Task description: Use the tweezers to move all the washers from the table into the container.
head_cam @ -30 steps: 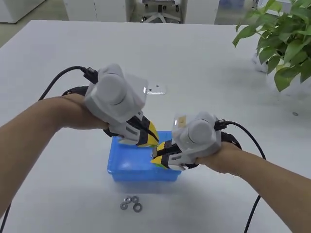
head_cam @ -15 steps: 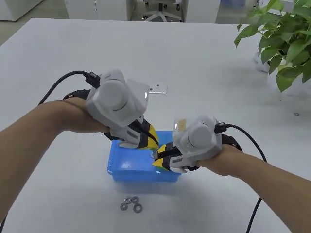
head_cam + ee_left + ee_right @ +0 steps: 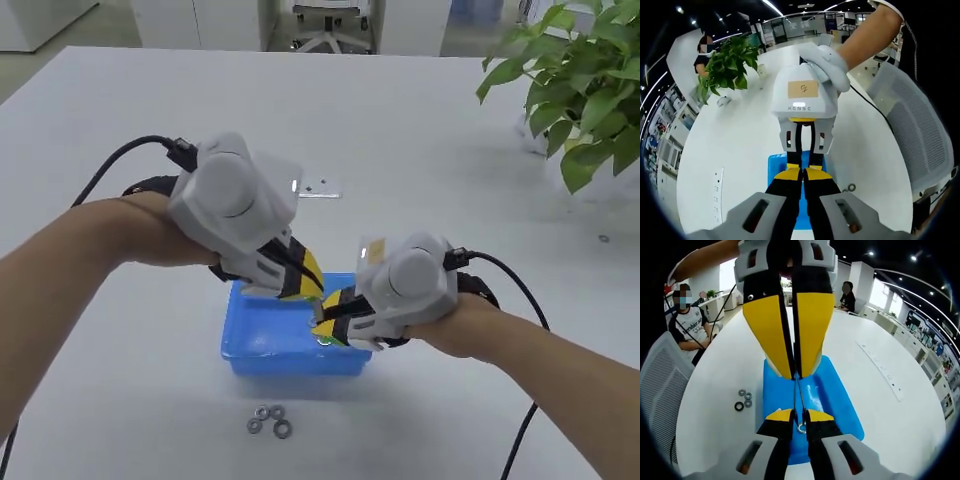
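Note:
Over the blue container (image 3: 250, 345) my two grippers meet tip to tip. The left gripper (image 3: 308, 285) comes in from above, its yellow jaws shut on thin metal tweezers (image 3: 797, 395). The tweezers run down between the jaws of my right gripper (image 3: 800, 416), which are closed around the thin legs. A small washer (image 3: 801, 428) sits at the tweezers' end, over the container (image 3: 835, 400). Several loose washers (image 3: 268, 420) lie on the white table just in front of the container, and they lie beside it (image 3: 744, 399) in the right gripper view.
A clear ruler (image 3: 315, 188) lies on the table beyond the grippers. A potted plant (image 3: 585, 90) stands at the far right. Cables trail from both grippers. An office chair and seated people are beside the table in the gripper views.
Barely anything: both grippers stay tip to tip over the container, and the washers on the table have not moved. The head camera has shifted slightly.

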The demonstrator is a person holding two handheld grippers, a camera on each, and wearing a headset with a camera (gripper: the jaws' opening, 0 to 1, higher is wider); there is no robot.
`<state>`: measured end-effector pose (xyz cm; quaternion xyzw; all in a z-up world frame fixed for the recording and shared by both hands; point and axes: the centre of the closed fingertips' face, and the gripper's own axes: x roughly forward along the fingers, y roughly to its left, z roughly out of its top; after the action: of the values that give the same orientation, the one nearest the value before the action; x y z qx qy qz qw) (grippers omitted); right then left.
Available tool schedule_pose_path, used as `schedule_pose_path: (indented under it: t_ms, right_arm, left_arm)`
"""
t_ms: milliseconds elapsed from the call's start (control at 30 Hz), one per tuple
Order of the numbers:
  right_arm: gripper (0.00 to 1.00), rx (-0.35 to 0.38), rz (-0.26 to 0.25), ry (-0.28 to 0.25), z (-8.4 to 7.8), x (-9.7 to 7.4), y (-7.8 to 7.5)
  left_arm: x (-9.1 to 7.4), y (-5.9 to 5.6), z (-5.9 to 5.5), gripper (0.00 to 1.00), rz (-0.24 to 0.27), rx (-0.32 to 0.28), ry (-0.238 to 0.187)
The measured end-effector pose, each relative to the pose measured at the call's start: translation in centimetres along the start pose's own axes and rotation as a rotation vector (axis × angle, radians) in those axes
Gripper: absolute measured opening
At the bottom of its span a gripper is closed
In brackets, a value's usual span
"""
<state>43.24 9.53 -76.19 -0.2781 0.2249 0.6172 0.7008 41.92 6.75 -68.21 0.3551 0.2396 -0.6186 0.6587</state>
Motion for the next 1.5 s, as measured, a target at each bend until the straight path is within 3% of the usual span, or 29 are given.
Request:
schedule_pose_path:
  t_ms: [433, 833, 1500]
  right_arm:
    - [0.11, -0.016, -0.019, -0.031, 2.3, -1.3, 1.0]
    - [0.11, -0.025, -0.019, -0.056, 3.7, -1.6, 2.9]
    - [0.11, -0.032, 0.018, -0.056, 3.2, -0.6, 7.0]
  left_arm:
    - [-2.4, -0.8, 1.1, 0.05, 0.010, -0.009, -0.009]
    - [-3.8, -2.7, 1.5, 0.05, 0.012, -0.003, 0.006]
    - [-3.6, -6.5, 0.3, 0.05, 0.000, -0.043, 0.004]
